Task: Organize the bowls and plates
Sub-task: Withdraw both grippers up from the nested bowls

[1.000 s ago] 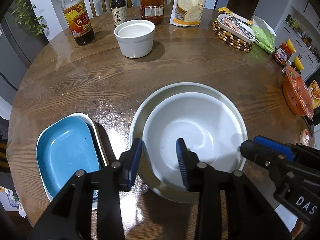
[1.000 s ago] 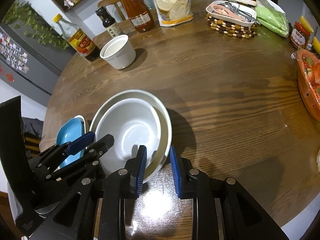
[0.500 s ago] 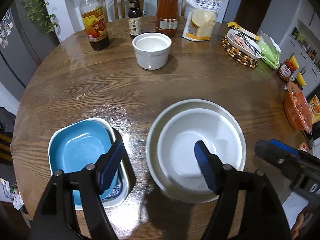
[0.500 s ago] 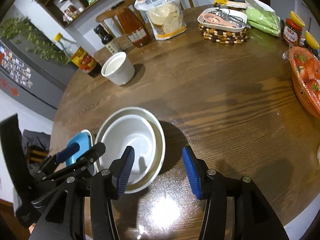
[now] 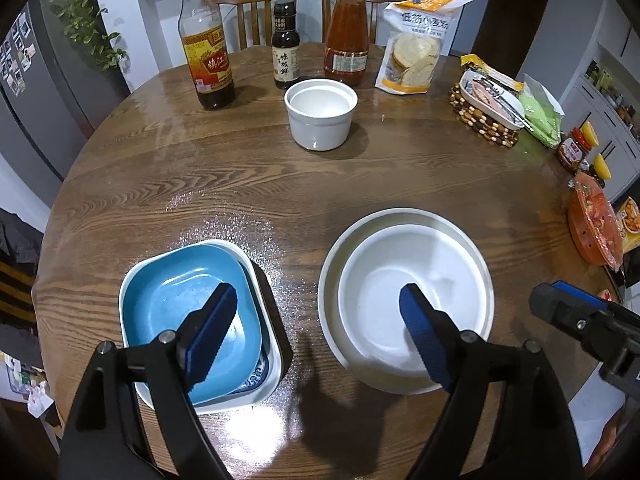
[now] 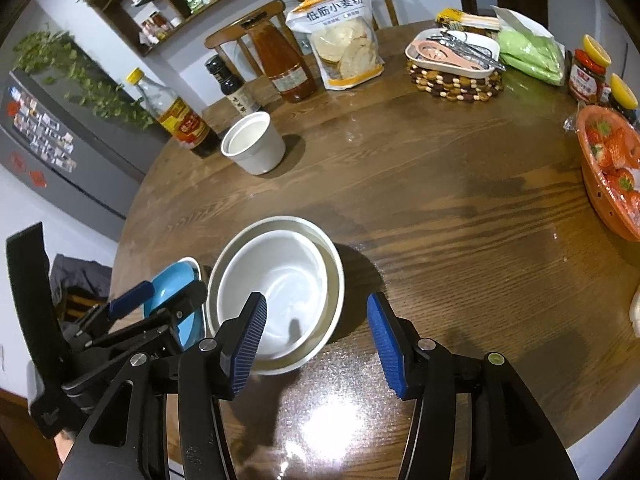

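A white bowl (image 5: 416, 300) sits nested inside a wider pale bowl (image 5: 332, 268) near the table's front; both show in the right wrist view (image 6: 280, 276). A blue dish (image 5: 176, 300) lies in a white rectangular dish (image 5: 260, 384) to their left, also seen in the right wrist view (image 6: 172, 284). A small white pot (image 5: 320, 114) stands further back, and shows in the right wrist view (image 6: 254, 144). My left gripper (image 5: 316, 336) is open and empty, raised above the gap between the two stacks. My right gripper (image 6: 316, 340) is open and empty, above the bowls' near right rim.
Bottles (image 5: 206, 44) and a flour bag (image 5: 416, 48) stand at the table's back. A beaded trivet with a utensil tray (image 5: 488, 108) is at the right back. An orange strawberry basket (image 6: 612, 172) sits at the right edge. The round wooden table (image 5: 400, 176) has bare wood in its middle.
Both grippers opened wide, from nearly shut around the bowls' near rim, and pulled up and back. The bowls stay nested on the table.
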Motion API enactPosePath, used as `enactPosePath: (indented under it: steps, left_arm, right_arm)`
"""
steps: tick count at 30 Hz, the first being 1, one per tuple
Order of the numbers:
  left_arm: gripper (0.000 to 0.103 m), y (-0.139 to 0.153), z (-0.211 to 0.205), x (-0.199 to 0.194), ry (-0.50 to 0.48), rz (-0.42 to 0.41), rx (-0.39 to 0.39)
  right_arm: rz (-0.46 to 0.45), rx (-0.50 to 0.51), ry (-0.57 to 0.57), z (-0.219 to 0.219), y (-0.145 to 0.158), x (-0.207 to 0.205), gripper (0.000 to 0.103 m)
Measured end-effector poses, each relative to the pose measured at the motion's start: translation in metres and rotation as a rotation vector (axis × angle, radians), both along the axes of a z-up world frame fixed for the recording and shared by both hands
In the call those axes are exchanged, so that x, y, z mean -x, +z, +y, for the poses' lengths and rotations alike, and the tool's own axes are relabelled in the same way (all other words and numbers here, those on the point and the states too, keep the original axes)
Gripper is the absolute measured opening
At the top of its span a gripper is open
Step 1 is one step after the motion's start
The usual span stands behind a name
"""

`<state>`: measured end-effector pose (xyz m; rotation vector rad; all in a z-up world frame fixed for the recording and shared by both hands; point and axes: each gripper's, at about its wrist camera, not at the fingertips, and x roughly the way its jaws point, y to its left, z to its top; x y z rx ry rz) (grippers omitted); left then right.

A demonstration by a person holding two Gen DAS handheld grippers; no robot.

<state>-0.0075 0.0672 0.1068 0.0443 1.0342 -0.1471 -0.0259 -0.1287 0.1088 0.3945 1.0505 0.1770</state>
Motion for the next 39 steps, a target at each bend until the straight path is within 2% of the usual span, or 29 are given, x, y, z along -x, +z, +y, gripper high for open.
enactPosePath:
  steps: [7, 10, 16, 23, 29, 34, 39]
  left_arm:
    - [0.086, 0.020, 0.008, 0.002, -0.004, -0.053, -0.004]
    - [0.091, 0.029, 0.012, 0.001, -0.002, -0.077, -0.006]
    - [0.092, 0.054, 0.016, -0.004, -0.001, -0.146, -0.034]
    - [0.094, 0.084, 0.022, -0.011, 0.008, -0.221, -0.058]
    - [0.094, 0.103, 0.020, -0.017, 0.009, -0.274, -0.090]
    - [0.094, 0.118, 0.019, -0.024, 0.003, -0.310, -0.107]
    - [0.096, 0.129, 0.021, -0.039, -0.003, -0.309, -0.082]
  right_arm:
    - [-0.037, 0.011, -0.008, -0.003, 0.019, 0.003, 0.054]
    - [-0.045, 0.011, -0.010, -0.005, 0.024, 0.002, 0.054]
    - [-0.084, 0.032, -0.001, -0.002, 0.043, -0.003, 0.054]
    - [-0.117, 0.000, 0.018, -0.001, 0.062, -0.011, 0.054]
    - [-0.169, 0.013, 0.024, 0.006, 0.083, -0.022, 0.054]
    - [-0.217, 0.022, 0.029, 0.009, 0.105, -0.031, 0.054]
    - [-0.233, 0.018, 0.034, 0.010, 0.116, -0.047, 0.054]
